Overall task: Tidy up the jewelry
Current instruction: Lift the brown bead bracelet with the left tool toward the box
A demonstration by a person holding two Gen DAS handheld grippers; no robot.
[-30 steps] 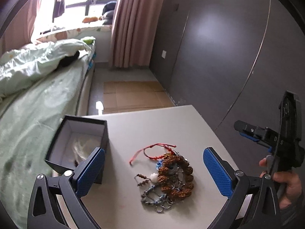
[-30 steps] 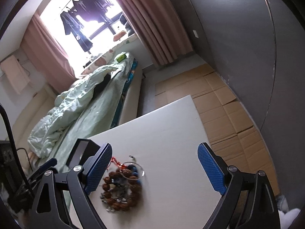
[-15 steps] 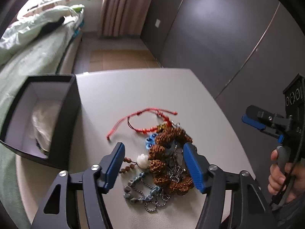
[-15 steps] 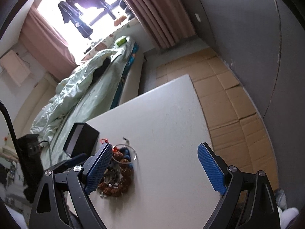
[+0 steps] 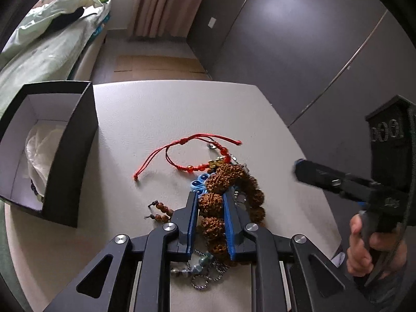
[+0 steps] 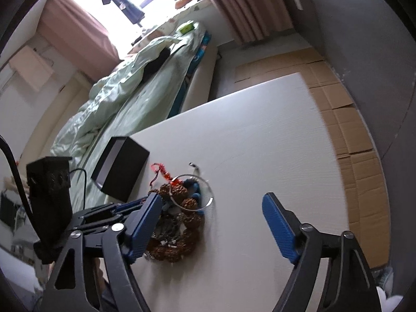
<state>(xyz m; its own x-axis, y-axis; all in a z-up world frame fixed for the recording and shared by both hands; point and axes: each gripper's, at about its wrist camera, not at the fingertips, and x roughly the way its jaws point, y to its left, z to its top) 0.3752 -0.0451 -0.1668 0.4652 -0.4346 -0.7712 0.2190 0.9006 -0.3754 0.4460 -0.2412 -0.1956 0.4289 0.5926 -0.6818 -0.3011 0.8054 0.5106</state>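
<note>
While the green bed [image 6: 135, 98] fills the far side of the room, the white desk [image 5: 161, 109] sits close beside it. A black box [image 5: 70, 156] stands open on the left part of the desk, with something pale and crumpled inside. Near the middle of the desk lies a heap of jewelry. The left tool [image 5: 210, 200] is squeezed tight on the big brown bead bracelet [image 5: 234, 182] in that heap. The right tool [image 6: 210, 223] hangs above the desk with its two blue fingers [image 6: 279, 230] spread wide, holding nothing. A thin red string bracelet [image 5: 192, 153] lies just past the brown beads, touching the heap. A small silver chain [image 5: 205, 278] pokes out under the left tool.
</note>
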